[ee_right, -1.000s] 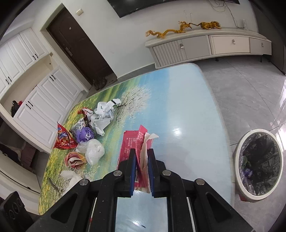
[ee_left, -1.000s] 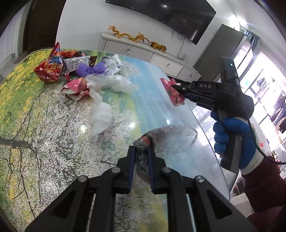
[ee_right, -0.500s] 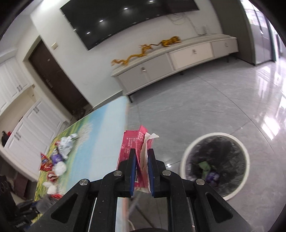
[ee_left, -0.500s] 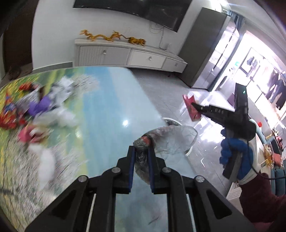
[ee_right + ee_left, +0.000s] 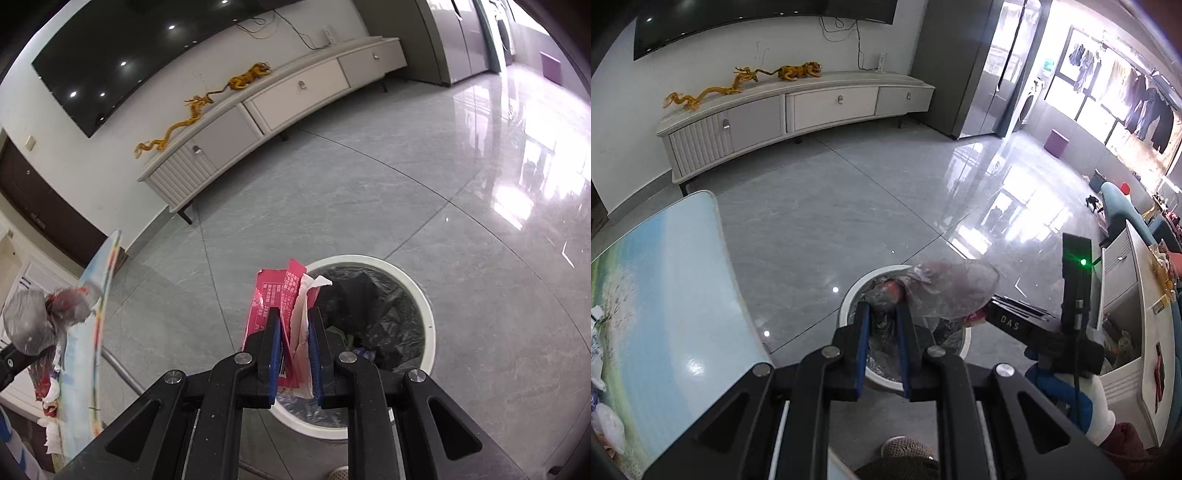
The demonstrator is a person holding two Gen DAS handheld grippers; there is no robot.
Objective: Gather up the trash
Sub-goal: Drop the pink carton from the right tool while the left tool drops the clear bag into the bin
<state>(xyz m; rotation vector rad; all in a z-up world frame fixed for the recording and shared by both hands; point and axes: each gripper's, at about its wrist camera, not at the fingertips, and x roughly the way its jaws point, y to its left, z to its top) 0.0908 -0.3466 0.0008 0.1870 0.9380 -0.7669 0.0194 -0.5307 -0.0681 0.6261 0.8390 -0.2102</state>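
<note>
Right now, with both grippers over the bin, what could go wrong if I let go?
1. The clear wrapper in the left gripper spreads past the bin rim; being light, it may drift onto the floor.
2. The red packet in the right gripper sits near the rim's left edge and could fall outside.
3. The grippers are close together and could bump.
</note>
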